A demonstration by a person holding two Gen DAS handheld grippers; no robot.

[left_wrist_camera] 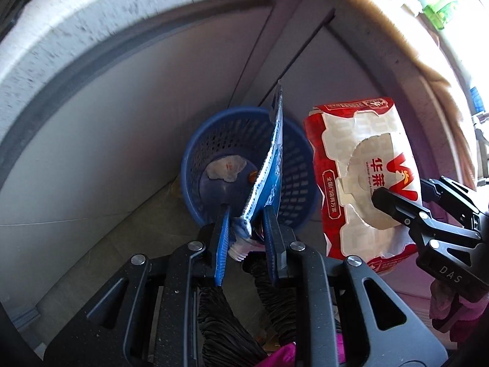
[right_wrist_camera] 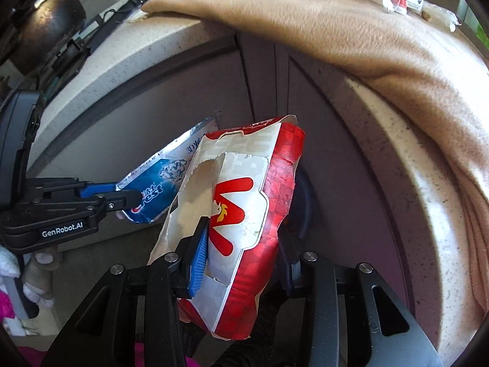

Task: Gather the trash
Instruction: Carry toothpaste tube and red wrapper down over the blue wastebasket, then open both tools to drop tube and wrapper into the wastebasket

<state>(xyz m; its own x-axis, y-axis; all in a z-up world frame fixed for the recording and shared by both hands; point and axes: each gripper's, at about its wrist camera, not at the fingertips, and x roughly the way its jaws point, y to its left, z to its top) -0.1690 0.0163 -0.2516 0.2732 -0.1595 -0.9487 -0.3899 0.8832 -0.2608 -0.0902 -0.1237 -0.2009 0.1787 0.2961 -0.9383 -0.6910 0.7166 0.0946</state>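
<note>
Your left claw (left_wrist_camera: 244, 229) is clamped on the neck end of a flattened toothpaste tube (left_wrist_camera: 269, 165), so the tube stands up on edge directly over the blue trash basket (left_wrist_camera: 214, 140); held there, it looks set to fall straight in once you let go. A crumpled tissue (left_wrist_camera: 224, 168) already lies on the basket's floor. Your right claw (right_wrist_camera: 241, 244) is closed across the lower half of a torn red-and-white food carton (right_wrist_camera: 244, 202), pinching it flat so the bulky thing stays under control. The carton hangs just beside the basket, not over it, probably waiting its turn. The basket sits on the floor in the corner under the desk (right_wrist_camera: 152, 52), where a tan blanket (right_wrist_camera: 366, 46) drapes over the edge.
</note>
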